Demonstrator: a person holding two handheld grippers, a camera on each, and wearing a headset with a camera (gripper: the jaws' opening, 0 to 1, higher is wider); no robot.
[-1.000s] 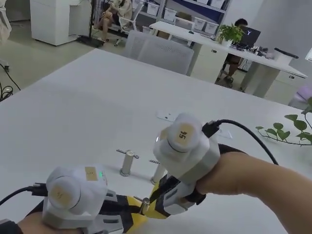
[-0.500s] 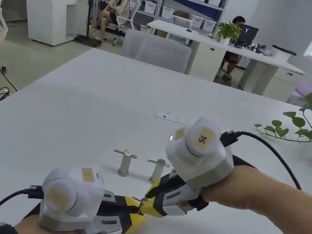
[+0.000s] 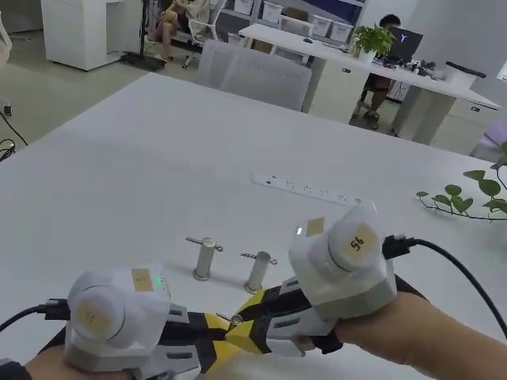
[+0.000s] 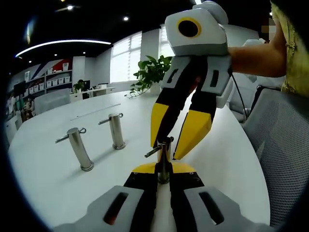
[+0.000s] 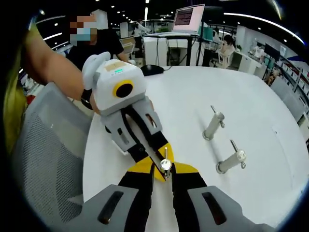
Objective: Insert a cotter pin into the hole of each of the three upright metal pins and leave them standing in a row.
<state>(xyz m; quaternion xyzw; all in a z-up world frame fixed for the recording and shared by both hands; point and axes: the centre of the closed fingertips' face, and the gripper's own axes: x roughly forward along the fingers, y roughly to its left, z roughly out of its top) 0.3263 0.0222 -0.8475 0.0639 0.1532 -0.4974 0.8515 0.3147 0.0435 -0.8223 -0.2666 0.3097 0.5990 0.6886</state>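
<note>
One cotter pin [image 4: 152,152], plainest in left gripper view.

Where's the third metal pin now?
The third pin sits bottom centre in the head view, clamped in the left gripper, nearer than the two standing pins.

Open-plan office; desks [image 3: 333,55], a laptop [image 3: 405,43], mesh chairs [image 3: 261,79]

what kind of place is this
Probably an open-plan office or lab. The work is on a large white table with a grey office chair pulled up. Behind it stand desks with a laptop and a potted plant.
</note>
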